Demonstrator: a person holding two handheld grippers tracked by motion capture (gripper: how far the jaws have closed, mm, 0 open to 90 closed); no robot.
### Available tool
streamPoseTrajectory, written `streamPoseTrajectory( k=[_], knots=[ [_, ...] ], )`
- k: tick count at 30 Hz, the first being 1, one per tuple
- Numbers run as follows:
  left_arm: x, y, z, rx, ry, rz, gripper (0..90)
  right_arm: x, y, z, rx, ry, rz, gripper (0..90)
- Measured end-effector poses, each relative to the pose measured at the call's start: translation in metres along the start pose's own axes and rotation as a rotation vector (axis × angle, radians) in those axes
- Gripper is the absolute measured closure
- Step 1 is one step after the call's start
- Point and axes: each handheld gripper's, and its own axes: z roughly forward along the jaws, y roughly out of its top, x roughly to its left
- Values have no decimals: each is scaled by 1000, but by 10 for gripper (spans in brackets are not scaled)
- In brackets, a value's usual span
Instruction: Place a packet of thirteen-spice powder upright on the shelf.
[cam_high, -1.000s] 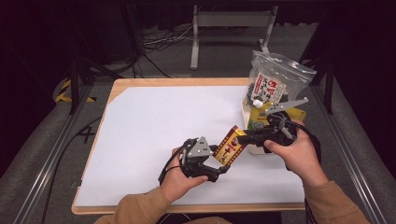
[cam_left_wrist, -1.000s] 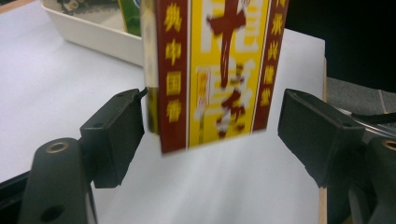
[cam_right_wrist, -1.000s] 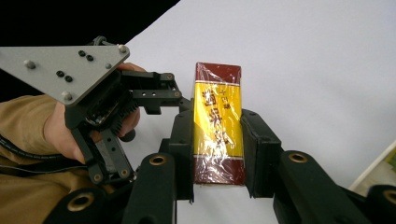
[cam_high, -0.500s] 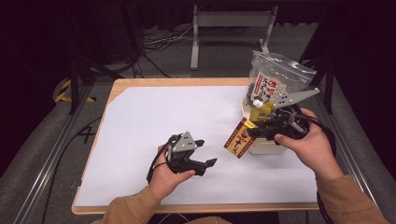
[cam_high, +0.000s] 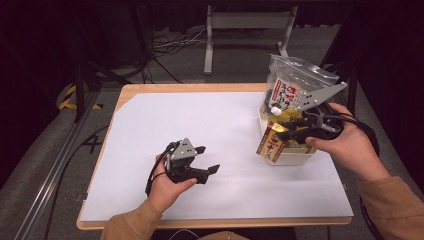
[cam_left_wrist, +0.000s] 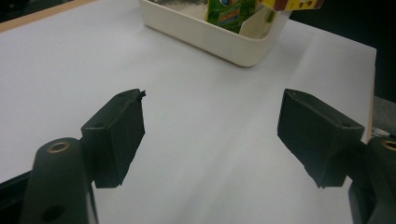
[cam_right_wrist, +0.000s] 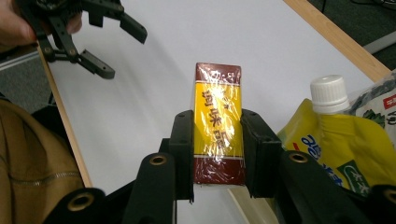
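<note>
A flat box (cam_right_wrist: 217, 93) in clear wrap, yellow with dark red ends, is held by its lower half in my right gripper (cam_right_wrist: 217, 128), which is shut on it. From above, the box (cam_high: 269, 145) hangs tilted in front of the cream bin (cam_high: 295, 159), with the right gripper (cam_high: 287, 132) just right of it. My left gripper (cam_high: 207, 159) is low over the white table top, left of the box and well apart from it. Its jaws stand wide open with nothing between them (cam_left_wrist: 210, 135). It is also at the top left of the right gripper view (cam_right_wrist: 122, 52).
The cream bin (cam_left_wrist: 219, 42) sits at the table's right side and holds a yellow pouch with a white cap (cam_right_wrist: 327, 140), a green pack (cam_left_wrist: 229, 11) and a clear bag of snacks (cam_high: 295, 82). The wooden table edge (cam_right_wrist: 336, 42) runs behind the bin.
My left gripper has drawn away to the left, leaving the box. The right gripper has lifted the box and carried it right, up to the front of the cream bin.
</note>
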Motion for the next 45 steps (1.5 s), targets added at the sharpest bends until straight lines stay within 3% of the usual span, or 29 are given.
streamPoseTrajectory(
  k=[8,13,21,30,45],
  knots=[
    [8,-4,-13,-7,29,-3,237,-13,2,-7,38,16,-60,689],
    [13,-5,-19,-16,42,-10,237,-19,4,-8,72,25,-136,688],
    [18,-8,-21,-16,44,-21,237,-29,3,-10,96,48,-193,688],
    [19,-6,-21,-15,44,0,239,-39,-1,-9,131,69,-300,688],
    [23,-7,-24,-15,55,-2,246,-54,-8,-7,132,95,-336,688]
  ],
)
